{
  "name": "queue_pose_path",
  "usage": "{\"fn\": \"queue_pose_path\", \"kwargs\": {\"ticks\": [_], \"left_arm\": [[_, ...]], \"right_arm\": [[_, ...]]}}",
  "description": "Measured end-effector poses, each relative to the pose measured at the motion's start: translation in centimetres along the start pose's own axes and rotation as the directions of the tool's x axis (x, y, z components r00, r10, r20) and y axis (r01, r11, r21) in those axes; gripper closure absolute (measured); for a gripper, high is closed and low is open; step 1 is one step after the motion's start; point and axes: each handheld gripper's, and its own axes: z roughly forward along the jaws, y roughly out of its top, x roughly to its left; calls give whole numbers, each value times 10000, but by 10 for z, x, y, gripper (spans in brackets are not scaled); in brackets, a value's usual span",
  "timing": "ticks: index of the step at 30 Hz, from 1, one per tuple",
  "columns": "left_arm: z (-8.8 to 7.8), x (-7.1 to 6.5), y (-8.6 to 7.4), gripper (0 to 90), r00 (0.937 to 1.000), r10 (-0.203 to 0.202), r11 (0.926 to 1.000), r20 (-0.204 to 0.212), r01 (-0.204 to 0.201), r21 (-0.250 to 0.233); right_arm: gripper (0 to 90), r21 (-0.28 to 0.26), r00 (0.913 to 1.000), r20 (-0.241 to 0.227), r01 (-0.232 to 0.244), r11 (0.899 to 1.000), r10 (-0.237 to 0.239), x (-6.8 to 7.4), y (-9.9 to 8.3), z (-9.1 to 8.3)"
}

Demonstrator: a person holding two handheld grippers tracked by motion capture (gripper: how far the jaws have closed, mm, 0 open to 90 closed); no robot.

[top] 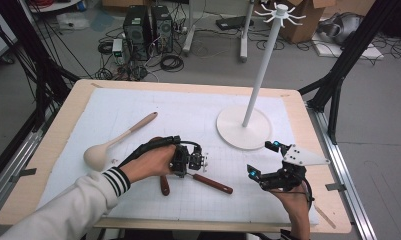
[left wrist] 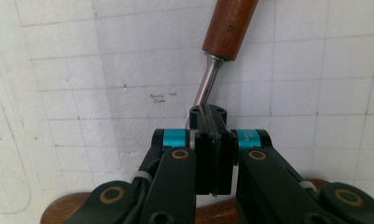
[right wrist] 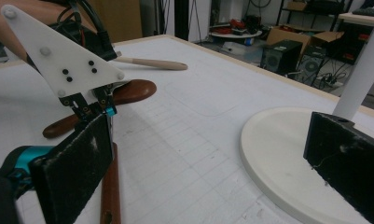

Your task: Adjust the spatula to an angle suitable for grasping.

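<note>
My left gripper (top: pixel 189 169) points down at the white mat, shut on the thin metal shank (left wrist: pixel 207 84) of a utensil with a red-brown wooden handle (top: pixel 214 184). That handle (left wrist: pixel 229 28) runs away from the closed jaws of my left gripper (left wrist: pixel 208 116); the utensil's head is hidden. Across the mat the left gripper (right wrist: pixel 107 111) shows again under its white three-cornered plate (right wrist: pixel 58 60), with the handle (right wrist: pixel 111 186) stretching toward the camera. My right gripper (top: pixel 263 159) hovers at the right, open and holding nothing. Between the fingers of my right gripper (right wrist: pixel 208 172) lies only bare mat.
A pale wooden spoon (top: pixel 118 142) lies left of the hand. A dark brown wooden spoon (top: pixel 164 185) lies under the left gripper, its dark bowl (right wrist: pixel 131 89) beyond it. A white hook stand (top: pixel 244 127) with a tall pole rises at the back right, its base (right wrist: pixel 282 158) close to my right finger.
</note>
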Motion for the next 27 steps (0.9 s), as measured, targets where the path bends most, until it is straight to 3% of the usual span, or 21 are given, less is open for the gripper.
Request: {"fn": "queue_pose_path", "kwargs": {"ticks": [11,16,27], "left_arm": [[0,3,1,895,9999,-41,10000,-107,41,5],[3,2,2,895,10000,-44,9996,50,43,267],[2,7,1,896,9998,-173,9998,-66,174,128]], "right_arm": [[5,11,10000,-4,36,10000,-36,0,0,1],[5,2,10000,-23,38,10000,-38,0,0,1],[5,-1,10000,1,49,10000,-49,-1,-1,1]]}}
